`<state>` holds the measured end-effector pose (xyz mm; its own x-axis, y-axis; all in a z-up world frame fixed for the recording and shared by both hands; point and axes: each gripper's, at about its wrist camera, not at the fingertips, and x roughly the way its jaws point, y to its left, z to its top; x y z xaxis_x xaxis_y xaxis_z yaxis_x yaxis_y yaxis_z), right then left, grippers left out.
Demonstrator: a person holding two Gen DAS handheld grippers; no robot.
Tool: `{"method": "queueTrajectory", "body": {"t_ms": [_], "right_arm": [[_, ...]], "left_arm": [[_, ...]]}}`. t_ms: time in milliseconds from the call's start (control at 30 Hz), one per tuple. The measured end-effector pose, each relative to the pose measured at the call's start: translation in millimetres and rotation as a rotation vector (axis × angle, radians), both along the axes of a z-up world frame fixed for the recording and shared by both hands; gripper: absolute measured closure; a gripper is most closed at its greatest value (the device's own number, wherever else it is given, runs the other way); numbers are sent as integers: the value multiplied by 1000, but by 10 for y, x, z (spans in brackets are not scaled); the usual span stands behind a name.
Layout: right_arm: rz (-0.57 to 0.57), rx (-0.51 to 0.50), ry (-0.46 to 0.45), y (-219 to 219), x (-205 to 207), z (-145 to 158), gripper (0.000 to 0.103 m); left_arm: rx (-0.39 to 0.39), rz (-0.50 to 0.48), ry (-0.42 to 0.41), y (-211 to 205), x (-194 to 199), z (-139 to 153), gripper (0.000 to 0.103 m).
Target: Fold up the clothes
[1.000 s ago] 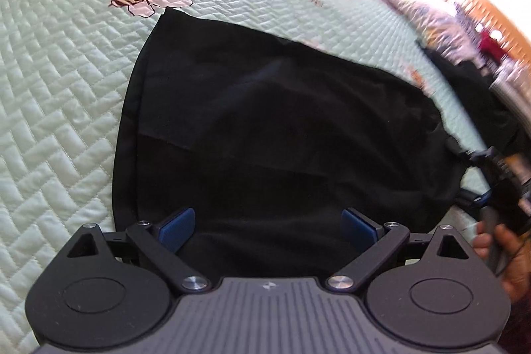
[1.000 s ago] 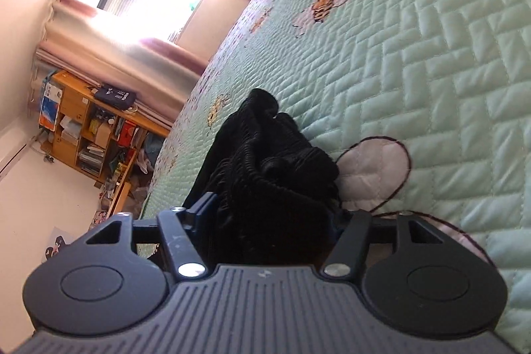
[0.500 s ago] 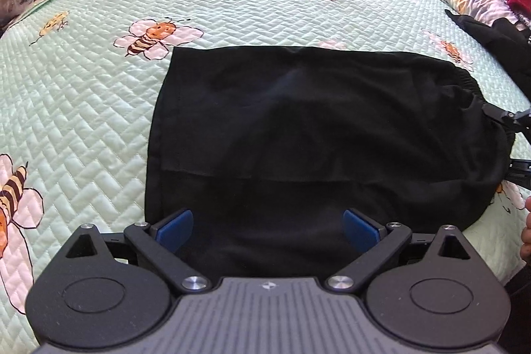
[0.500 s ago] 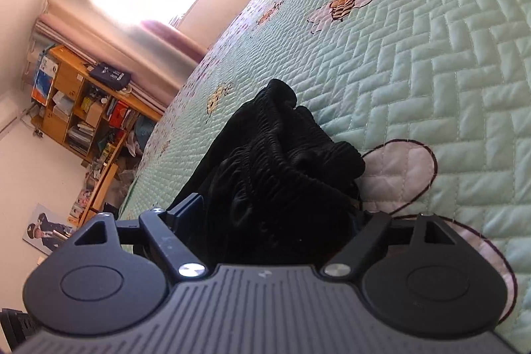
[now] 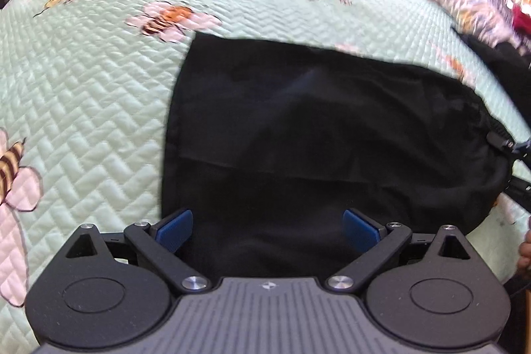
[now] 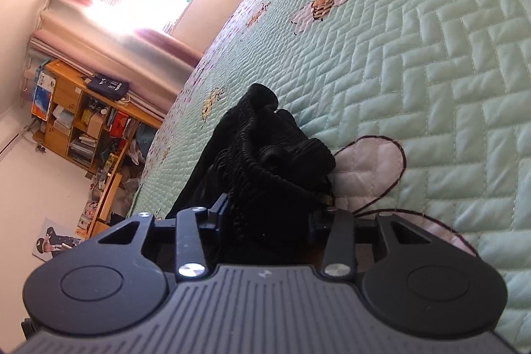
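Right gripper, bottom centre of the right wrist view: jaws closing, with the bunched, ribbed end of the black garment between them. The cloth fills the gap and appears pinched, so I read it as gripped. The bunch rises toward mid-frame, lying on the green quilt.

Left gripper, bottom centre of the left wrist view: blue pads spread wide, nothing clamped. Black cloth lies below and ahead of the gap; whether the pads touch it I cannot tell.

Outward from there, the black garment spreads across mid-frame in a rough rectangle. A straight edge crosses it left to right, which looks like one layer laid over another. Its right end narrows into a gathered bunch at the right edge, where the right gripper meets it.

More dark clothing lies at upper right, apart from this piece. A bookshelf stands in the left of the right wrist view.

Judgement: one fold seems made; the piece is flat but wide. The gathered end needs squaring, and at least one more fold remains. The other dark pile looks untouched.
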<state>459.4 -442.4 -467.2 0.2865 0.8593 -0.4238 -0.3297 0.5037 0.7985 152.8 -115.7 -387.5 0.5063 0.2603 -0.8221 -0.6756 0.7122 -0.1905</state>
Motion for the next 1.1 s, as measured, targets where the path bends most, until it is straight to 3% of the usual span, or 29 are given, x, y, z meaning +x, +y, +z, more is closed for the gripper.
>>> {"method": "queueTrajectory", "body": {"t_ms": [67,167,267,367,400,600,700,767,933,967,1100], "right_arm": [[-7,-11,-23,30,-41,118,62],[26,-103,-193,218,-242,546,65],[155,-209,-483,674,-734,1088,68],[351,-328,-815,1323,-1505,1473,70],[429,-366,-908,1541,-1789,1490,70],[814,-580,-1148,2418,-2949,805,60],[890,-457,-1130,2192,-3077,786,44],[891,-375,-1075,1976,-3006,905,44],[729,-186,-726,1433,-2350,1091,39],[688,-183,-677,1339,-2191,1071,39],[571,-214,-635,1161,-1882,1006,39]], "left_arm": [[8,25,-32,54,-181,88,5],[21,80,-80,169,-487,203,5],[15,145,-132,310,-808,267,4],[1,208,-167,447,-1099,271,4],[-5,226,-173,488,-1185,263,4],[-37,282,-190,655,-1550,155,4],[-44,277,-191,687,-1605,90,4],[-45,247,-202,650,-1519,96,4],[-40,143,-238,487,-1188,175,4],[-41,118,-243,453,-1085,212,4],[-79,82,-271,473,-708,301,4]]}}
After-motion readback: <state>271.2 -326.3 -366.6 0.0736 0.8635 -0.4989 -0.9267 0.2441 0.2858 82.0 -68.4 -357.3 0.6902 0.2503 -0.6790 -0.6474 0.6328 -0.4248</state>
